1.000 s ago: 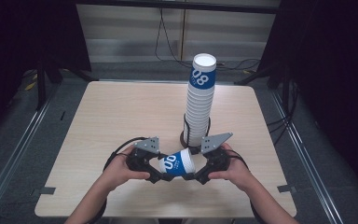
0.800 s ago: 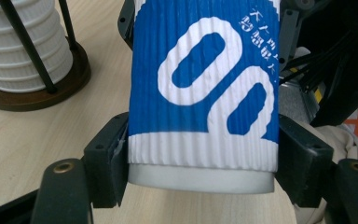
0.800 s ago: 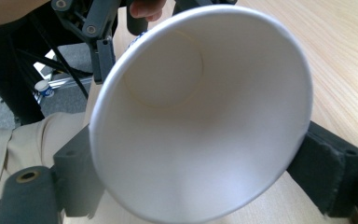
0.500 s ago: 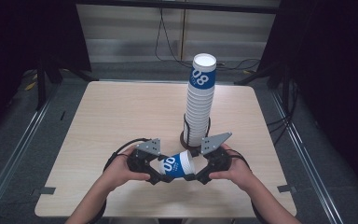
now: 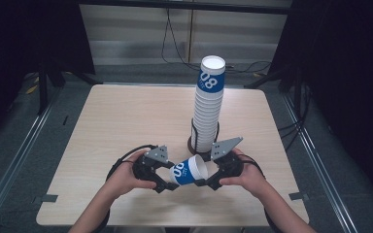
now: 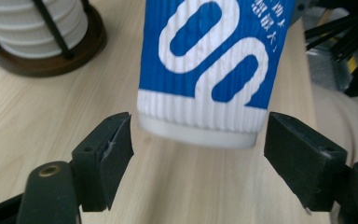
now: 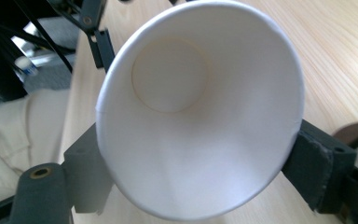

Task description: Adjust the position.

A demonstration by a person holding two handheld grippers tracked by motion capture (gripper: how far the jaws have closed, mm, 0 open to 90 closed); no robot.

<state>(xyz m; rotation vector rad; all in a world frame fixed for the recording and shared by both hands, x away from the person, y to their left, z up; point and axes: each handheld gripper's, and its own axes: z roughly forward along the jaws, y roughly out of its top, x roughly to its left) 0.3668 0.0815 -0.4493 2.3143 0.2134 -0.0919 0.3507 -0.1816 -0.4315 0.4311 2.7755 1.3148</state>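
At the bench's 6 o'clock edge, the blue-and-white ribbed paper cup is held sideways, gripped at its rim by the right tool; the left tool, jaws just opening, is released around its base. The tall stack of paper cups is seen at its 12 o'clock.

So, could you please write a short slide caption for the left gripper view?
Left gripper open around the base of a blue-and-white paper cup, pads not touching it, above the wooden table.

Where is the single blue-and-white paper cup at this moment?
In the high view the cup lies sideways at the table's near edge, between the left gripper and right gripper, just before the tall cup stack.
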